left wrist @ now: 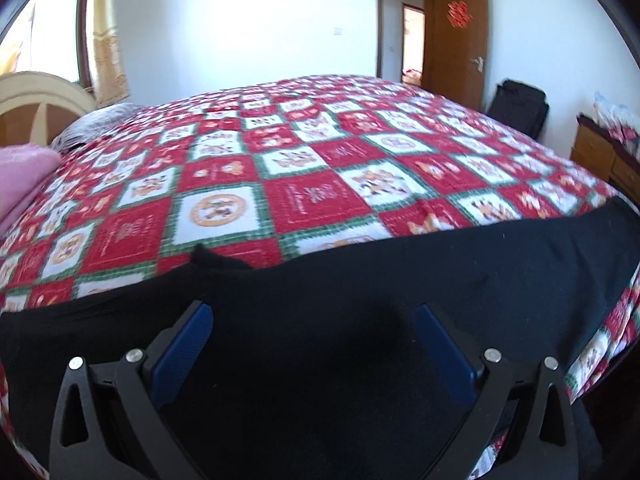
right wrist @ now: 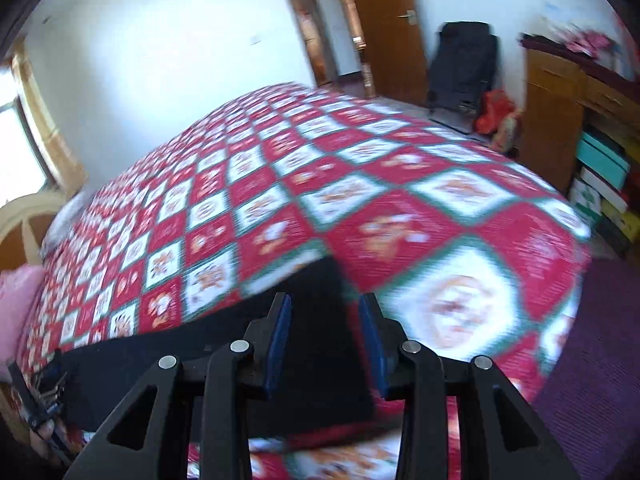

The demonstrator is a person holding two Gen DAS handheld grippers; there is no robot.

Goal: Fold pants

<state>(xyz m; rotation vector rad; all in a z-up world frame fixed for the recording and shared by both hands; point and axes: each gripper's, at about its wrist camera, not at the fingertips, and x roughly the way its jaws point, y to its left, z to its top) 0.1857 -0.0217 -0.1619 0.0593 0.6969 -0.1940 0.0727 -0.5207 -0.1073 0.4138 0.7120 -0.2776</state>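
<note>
Black pants [left wrist: 360,280] lie flat along the near edge of the bed, stretching left to right. My left gripper [left wrist: 312,312] hovers over their middle with its blue-padded jaws wide open and nothing between them. In the right wrist view the pants' end [right wrist: 320,344] lies under my right gripper [right wrist: 325,304], whose jaws stand partly open around the cloth without pinching it. The left gripper [right wrist: 44,396] shows at the far left of that view, by the pants' other end.
The bed carries a red, white and green patchwork quilt [left wrist: 280,168]. A pink pillow [left wrist: 24,176] and a headboard [left wrist: 36,100] are at the left. A black chair [right wrist: 464,60], wooden cabinet [right wrist: 556,112], stacked boxes [right wrist: 600,184] and an open door [left wrist: 456,36] stand beyond the bed.
</note>
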